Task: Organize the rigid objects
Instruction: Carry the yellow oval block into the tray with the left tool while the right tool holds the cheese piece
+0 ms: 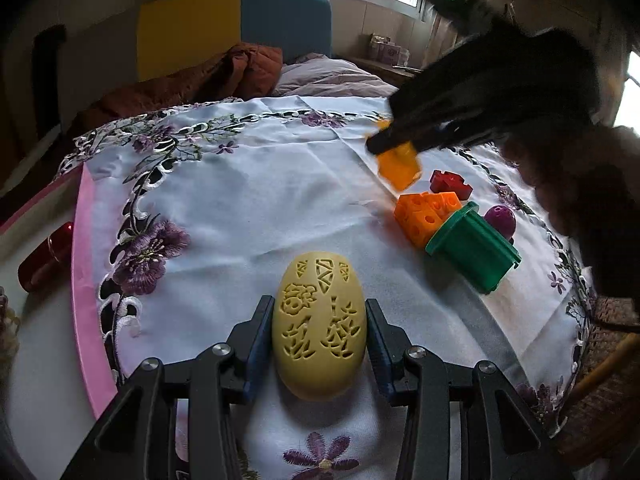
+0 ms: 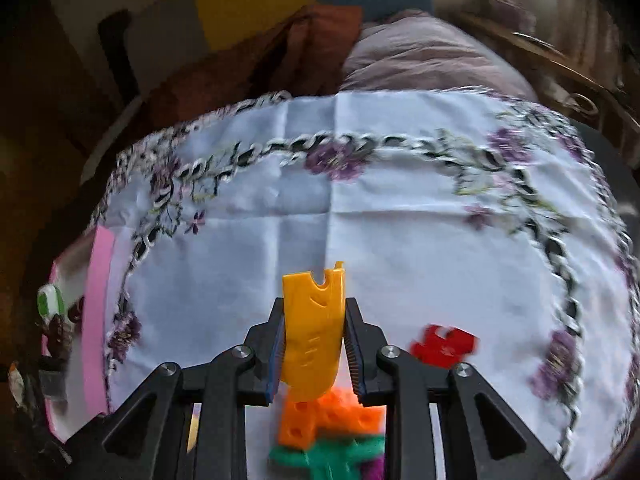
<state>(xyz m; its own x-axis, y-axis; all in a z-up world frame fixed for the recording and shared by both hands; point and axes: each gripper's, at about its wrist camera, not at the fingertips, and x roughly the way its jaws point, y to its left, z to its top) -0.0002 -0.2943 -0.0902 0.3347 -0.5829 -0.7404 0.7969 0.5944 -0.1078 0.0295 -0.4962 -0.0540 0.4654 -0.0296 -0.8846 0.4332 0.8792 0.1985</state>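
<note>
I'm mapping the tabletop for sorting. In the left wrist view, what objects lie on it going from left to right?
red cylinder → yellow carved egg → orange holed block → green cup lying on its side → purple ball

My left gripper (image 1: 319, 330) and right gripper (image 2: 314, 344) look alike: black angular linkage arms, round silver screws at the pivots, blue ribbed pads lining the jaws. I see a fuzzy dark sleeve (image 1: 580, 184).
</note>
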